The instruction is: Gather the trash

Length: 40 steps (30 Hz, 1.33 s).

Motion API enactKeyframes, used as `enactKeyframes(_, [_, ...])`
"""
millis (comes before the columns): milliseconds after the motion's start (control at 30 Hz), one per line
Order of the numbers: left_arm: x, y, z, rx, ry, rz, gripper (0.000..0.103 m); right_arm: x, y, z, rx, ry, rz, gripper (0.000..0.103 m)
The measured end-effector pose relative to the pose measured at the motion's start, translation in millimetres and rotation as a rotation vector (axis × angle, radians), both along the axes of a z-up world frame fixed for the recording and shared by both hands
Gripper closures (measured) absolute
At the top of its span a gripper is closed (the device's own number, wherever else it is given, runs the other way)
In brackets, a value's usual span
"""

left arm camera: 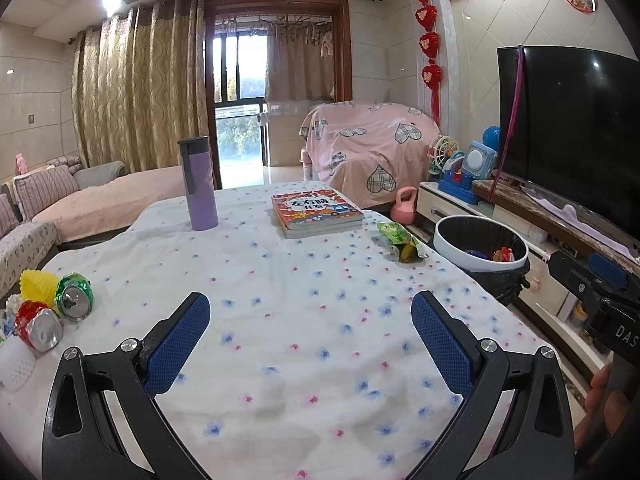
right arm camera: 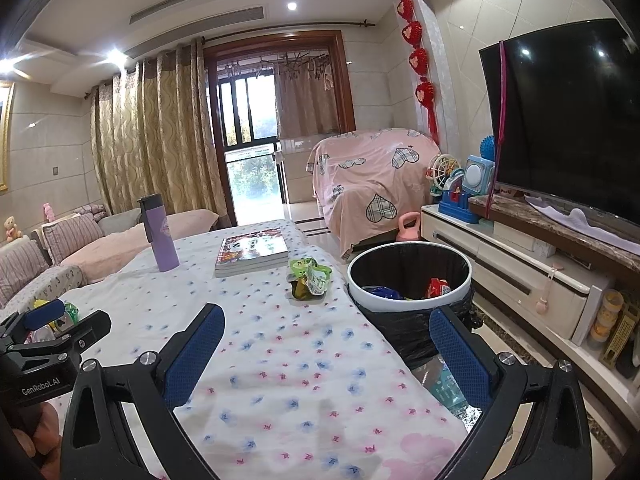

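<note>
A white bin with a black liner (left arm camera: 480,246) (right arm camera: 408,280) stands on the floor at the table's right edge, with some trash inside. A green snack wrapper (left arm camera: 400,240) (right arm camera: 310,278) lies on the flowered tablecloth near that edge. At the table's left end lie a crushed green can (left arm camera: 74,296), a crushed red can (left arm camera: 40,326), a yellow foam net (left arm camera: 36,286) and a white foam net (left arm camera: 16,364). My left gripper (left arm camera: 310,320) is open and empty over the cloth. My right gripper (right arm camera: 326,334) is open and empty, near the bin.
A purple flask (left arm camera: 198,184) (right arm camera: 158,234) and a stack of books (left arm camera: 316,214) (right arm camera: 252,254) stand at the table's far side. A TV cabinet (right arm camera: 520,276) with a TV (right arm camera: 568,120) runs along the right. A sofa (left arm camera: 80,208) is on the left.
</note>
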<state>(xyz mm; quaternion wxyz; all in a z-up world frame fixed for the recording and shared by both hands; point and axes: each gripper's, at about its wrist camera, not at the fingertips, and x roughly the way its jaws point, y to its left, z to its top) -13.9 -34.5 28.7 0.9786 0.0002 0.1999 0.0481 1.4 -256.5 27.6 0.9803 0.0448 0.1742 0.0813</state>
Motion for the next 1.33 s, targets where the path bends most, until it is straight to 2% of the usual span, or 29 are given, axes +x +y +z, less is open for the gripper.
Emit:
enactKeyframes(867, [10, -1, -11, -0.003, 0.036, -0.008, 0.000, 4, 5, -7, 0.013, 0.029, 0.012, 0.000])
enactKeyframes(1333, [19, 2, -15, -0.014, 0.075, -0.013, 0.000, 15, 3, -12, 0.028, 0.074, 0.019, 0.000])
